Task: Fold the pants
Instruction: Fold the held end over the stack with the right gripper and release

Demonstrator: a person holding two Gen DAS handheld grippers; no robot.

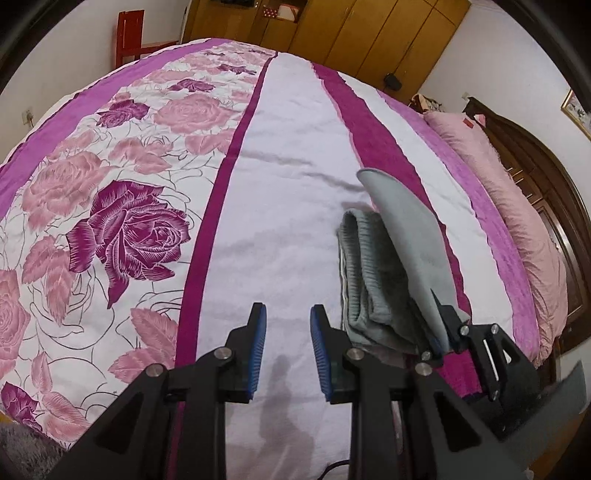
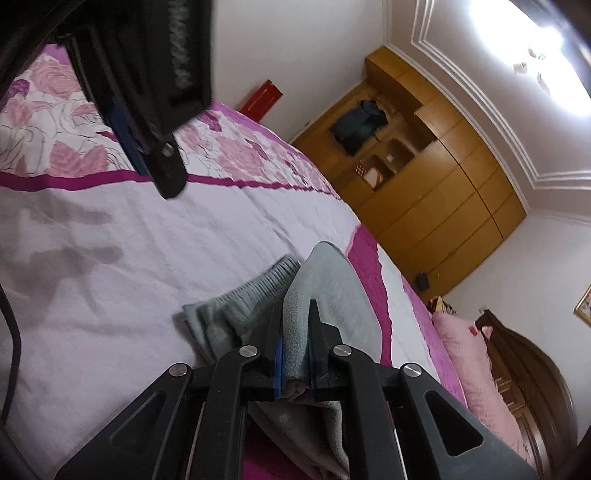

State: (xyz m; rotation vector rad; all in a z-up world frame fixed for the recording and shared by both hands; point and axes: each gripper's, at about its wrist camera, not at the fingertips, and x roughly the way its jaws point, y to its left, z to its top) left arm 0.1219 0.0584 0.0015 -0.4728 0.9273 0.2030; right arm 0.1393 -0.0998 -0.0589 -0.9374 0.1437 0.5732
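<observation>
Grey pants [image 1: 373,273] lie folded on the bedspread, ribbed waistband [image 2: 258,284] toward the far side. My right gripper [image 2: 297,310] is shut on a fold of the pants [image 2: 332,288] and lifts that flap up over the pile; it also shows in the left wrist view [image 1: 439,325] at the right. My left gripper [image 1: 288,314] is open and empty, hovering above the white stripe just left of the pants. It appears in the right wrist view [image 2: 147,147] at upper left.
The bed has a pink and purple rose-patterned cover [image 1: 125,229]. Pink pillows [image 1: 517,206] and a dark wooden headboard [image 1: 554,206] lie at the right. A wooden wardrobe [image 2: 436,192] stands beyond the bed. A red chair [image 1: 129,33] is at far left.
</observation>
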